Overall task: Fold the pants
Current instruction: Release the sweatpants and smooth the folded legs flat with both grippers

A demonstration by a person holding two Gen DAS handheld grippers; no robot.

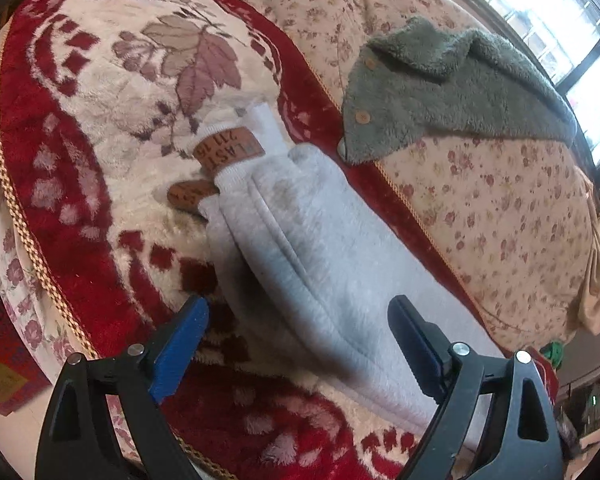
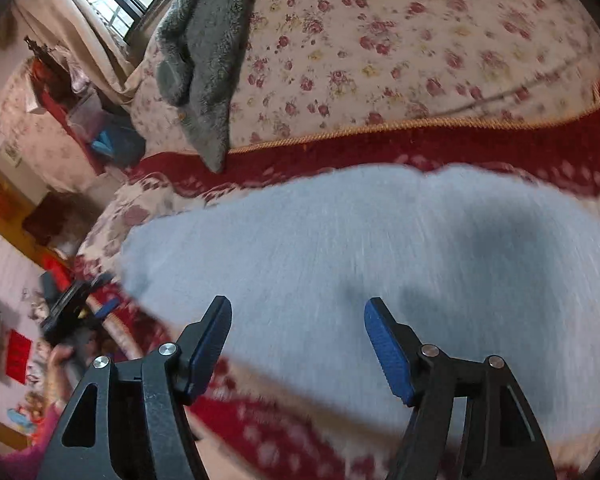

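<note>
Lying folded, pants (image 1: 320, 248) seemingly sit just beyond the open left tool (image 1: 298, 344).

The folded pale grey fleece pants (image 1: 320, 248) lie on the red-and-cream plush blanket (image 1: 92, 128), which seemingly overlaps the rose-print quilt (image 1: 500, 200) bearing the grey-green fleece jacket (image 1: 452, 92) beyond them.

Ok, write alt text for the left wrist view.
Pale grey fleece pants, folded lengthwise, lie on a red and cream floral plush blanket, brown leather labels at the far cuffs. The open left hand-held gripper hovers over their near end, touching nothing. A grey-green fleece jacket with wooden buttons lies beyond.
</note>
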